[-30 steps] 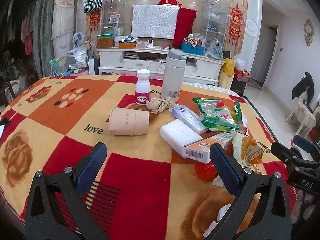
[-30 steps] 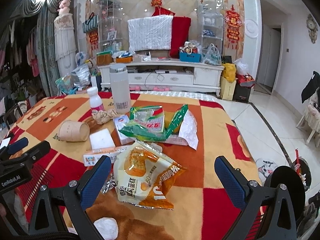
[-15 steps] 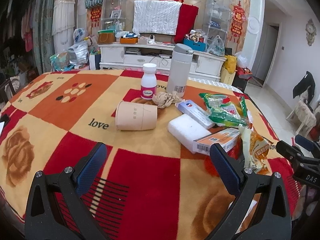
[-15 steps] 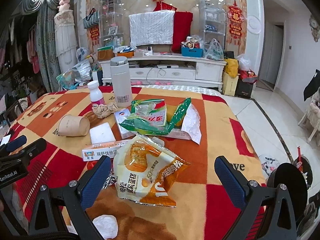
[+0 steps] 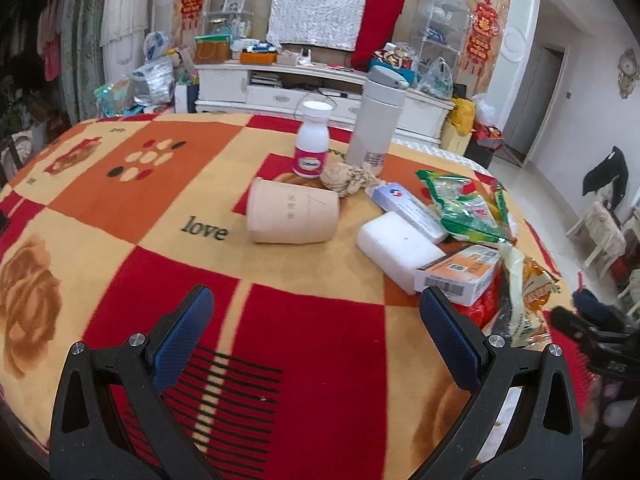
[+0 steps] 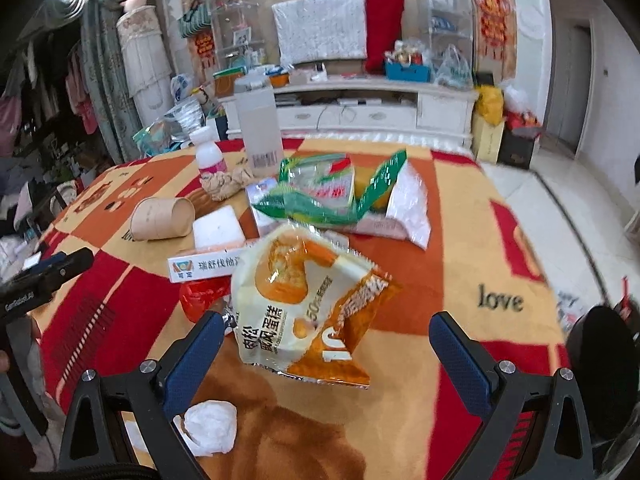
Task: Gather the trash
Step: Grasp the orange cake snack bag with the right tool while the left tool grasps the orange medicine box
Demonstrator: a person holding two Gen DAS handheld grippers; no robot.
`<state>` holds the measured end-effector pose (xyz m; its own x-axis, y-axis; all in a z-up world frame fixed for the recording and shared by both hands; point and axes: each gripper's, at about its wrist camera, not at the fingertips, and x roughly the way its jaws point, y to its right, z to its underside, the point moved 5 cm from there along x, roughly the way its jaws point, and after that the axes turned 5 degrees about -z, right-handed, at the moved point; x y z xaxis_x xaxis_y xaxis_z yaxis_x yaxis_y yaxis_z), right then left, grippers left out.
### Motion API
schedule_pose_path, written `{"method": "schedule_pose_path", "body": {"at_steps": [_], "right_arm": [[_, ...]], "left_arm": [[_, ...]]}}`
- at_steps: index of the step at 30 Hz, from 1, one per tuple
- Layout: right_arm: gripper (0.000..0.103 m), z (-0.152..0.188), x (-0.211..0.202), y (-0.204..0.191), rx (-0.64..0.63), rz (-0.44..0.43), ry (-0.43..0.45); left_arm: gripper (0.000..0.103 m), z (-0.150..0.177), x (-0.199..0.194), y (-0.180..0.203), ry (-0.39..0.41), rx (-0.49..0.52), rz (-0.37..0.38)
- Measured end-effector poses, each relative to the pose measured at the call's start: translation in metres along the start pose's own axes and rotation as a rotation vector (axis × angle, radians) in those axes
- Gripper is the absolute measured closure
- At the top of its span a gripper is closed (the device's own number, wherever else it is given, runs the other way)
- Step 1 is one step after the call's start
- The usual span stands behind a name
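Red, orange and cream patchwork blanket point(image 5: 168, 200) over the table; white TV cabinet point(image 6: 380, 114) and tiled floor beyond. Paper cup point(image 5: 292, 218) tipped on its side, mouth showing nothing inside; white flask point(image 5: 376, 120) and pill bottle point(image 5: 313, 140) upright, capped. Orange snack wrapper point(image 6: 308, 304) between the wide-open, empty right gripper point(image 6: 324, 340). Left gripper point(image 5: 316, 320) likewise wide, holding nothing. Crumpled white tissue point(image 6: 210, 426) just beside the right gripper's left finger.

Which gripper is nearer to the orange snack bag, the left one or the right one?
Right. The right gripper is open just in front of the orange snack bag. The left gripper is open over bare blanket, with the bag off to its right.
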<state>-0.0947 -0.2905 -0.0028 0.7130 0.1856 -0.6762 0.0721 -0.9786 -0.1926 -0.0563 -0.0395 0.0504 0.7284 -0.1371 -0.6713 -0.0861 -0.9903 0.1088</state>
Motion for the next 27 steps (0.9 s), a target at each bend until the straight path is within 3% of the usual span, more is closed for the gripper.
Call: {"method": "schedule_pose_path", "body": {"at_steps": [4,14,16,17,20,27], "right_arm": [[0.001,-0.009,0.025,0.010,0.064,-0.014,-0.030],[0.001,-0.013,0.071,0.015,0.276,-0.196,-0.145],[0.014,-0.010,0.072,0.014,0.255,-0.199,-0.160],[0.029,-0.008,0.070,0.015,0.251,-0.209,-0.164],[0.031,-0.006,0.056,0.023,0.271,-0.251,-0.143],[0.031,0.000,0.018,0.059,0.303,-0.218,-0.115]], "left_arm": [[0.001,-0.004,0.003,0.009,-0.010,0.005,0.017],[0.001,-0.018,0.008,0.029,-0.011,0.042,0.041],[0.001,-0.020,0.009,0.036,-0.012,0.061,0.058],[0.001,-0.021,0.010,0.041,-0.014,0.072,0.077],[0.001,-0.026,0.013,0.059,-0.029,0.116,0.136],[0.001,-0.024,0.050,0.117,-0.146,0.329,0.210]]}}
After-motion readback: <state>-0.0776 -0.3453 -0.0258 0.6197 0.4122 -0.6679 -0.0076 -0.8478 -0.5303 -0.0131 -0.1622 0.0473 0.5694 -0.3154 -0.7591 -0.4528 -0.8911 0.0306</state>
